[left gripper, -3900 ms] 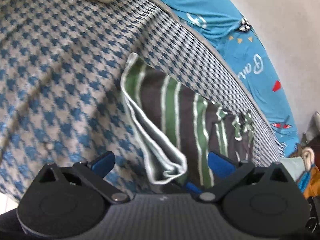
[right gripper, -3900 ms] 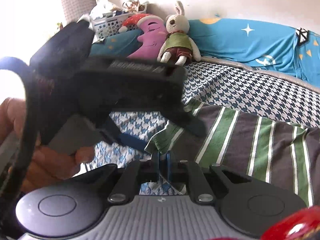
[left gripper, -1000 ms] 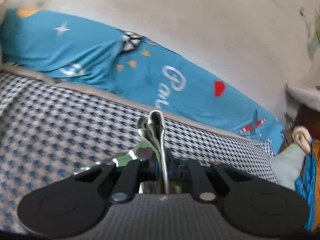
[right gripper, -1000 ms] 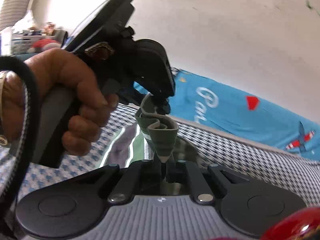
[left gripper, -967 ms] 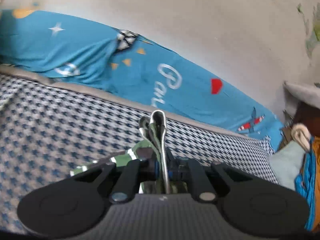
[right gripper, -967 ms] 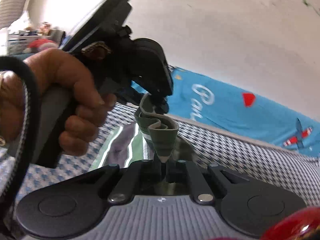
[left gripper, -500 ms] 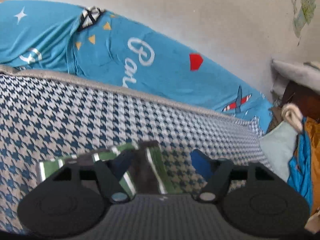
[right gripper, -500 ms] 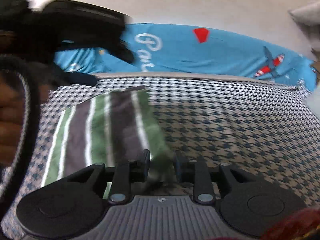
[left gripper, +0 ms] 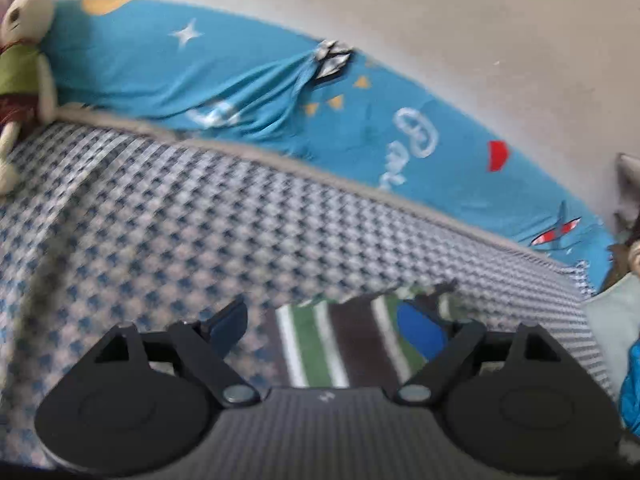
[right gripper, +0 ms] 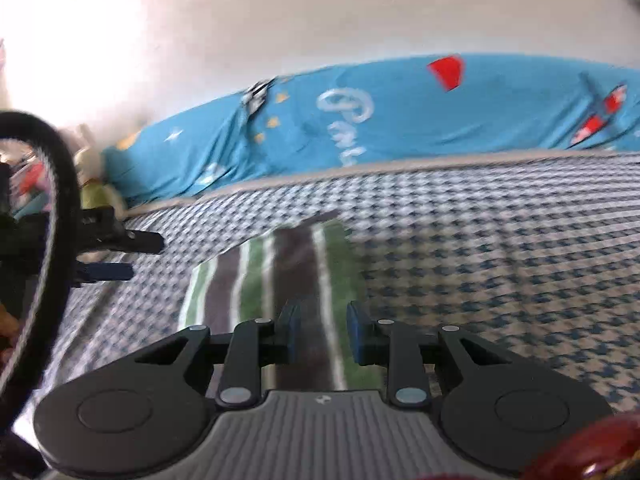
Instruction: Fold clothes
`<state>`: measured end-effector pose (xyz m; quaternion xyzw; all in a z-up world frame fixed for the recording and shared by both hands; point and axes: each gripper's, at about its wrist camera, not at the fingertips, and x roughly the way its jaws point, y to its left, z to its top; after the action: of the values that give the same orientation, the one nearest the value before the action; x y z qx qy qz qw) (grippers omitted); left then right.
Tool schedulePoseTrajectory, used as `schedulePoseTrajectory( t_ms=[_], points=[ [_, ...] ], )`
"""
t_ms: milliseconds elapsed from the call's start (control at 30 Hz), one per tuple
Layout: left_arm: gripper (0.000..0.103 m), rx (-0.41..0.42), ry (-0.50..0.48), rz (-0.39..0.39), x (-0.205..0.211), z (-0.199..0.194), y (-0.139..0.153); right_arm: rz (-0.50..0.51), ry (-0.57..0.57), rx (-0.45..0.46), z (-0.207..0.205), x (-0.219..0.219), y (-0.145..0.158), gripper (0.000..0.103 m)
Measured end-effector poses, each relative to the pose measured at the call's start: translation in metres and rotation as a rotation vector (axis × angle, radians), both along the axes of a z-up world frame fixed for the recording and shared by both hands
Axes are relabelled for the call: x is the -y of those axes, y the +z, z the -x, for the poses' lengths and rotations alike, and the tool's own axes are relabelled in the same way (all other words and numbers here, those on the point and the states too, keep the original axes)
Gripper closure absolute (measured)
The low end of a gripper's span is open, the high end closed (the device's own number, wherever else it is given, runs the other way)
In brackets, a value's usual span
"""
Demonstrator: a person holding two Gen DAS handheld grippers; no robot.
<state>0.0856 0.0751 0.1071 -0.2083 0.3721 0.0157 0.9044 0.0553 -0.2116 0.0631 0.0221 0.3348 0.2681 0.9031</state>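
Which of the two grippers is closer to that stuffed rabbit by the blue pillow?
Left. The left gripper, jaws opening, sits on the rabbit's side of the striped garment; the right gripper hovers over the garment, farther away.

Both grippers look the same: the left gripper [left gripper: 326,326] and the right gripper [right gripper: 322,334] have a black body with a grey ribbed middle plate, round side discs, silver screws and blue finger pads [left gripper: 420,330].
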Motion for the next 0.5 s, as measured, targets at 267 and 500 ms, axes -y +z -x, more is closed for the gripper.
schedulePoseTrajectory(
  t_ms=[267, 500],
  points=[
    [0.008, -0.078, -0.026, -0.058, 0.008, 0.021, -0.019, 0.077, 0.079, -0.019, -0.021, -0.018, -0.018, 0.078],
    [0.007, -0.121, -0.065, -0.058, 0.024, 0.017, -0.035, 0.066, 0.059, -0.046, -0.035, -0.024, -0.025, 0.078]
  ],
)
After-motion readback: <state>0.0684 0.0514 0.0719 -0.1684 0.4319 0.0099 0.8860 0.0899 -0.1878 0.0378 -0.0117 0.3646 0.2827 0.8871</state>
